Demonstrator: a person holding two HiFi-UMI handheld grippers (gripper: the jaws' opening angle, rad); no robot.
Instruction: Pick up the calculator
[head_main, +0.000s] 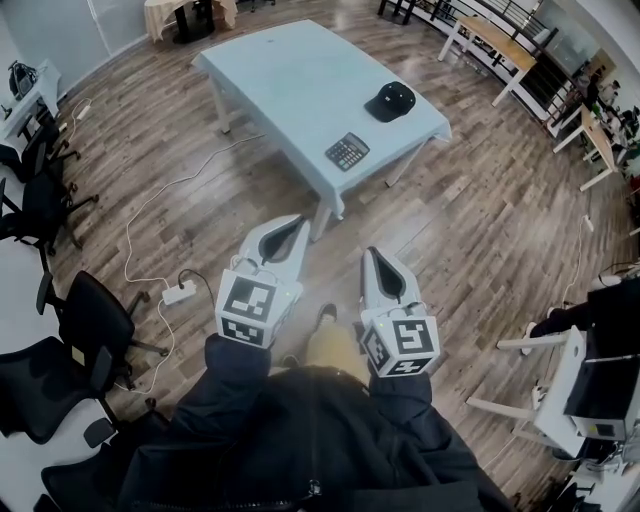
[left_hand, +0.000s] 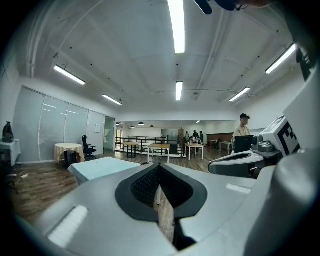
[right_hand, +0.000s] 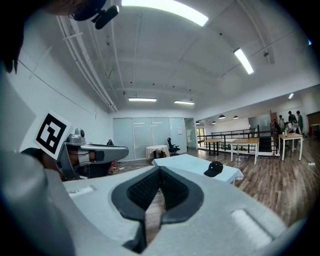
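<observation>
Fig.: desk, well ahead of the person. L gripper & R gripper: both pressed together, empty, well short of desk. Cap nr far corner. Calculator flat nr desk's front edge. Risk: if jaws arrive unspread, tips prob. shove the thin calculator off the edge.

Left tool, right tool (both closed, empty)
</observation>
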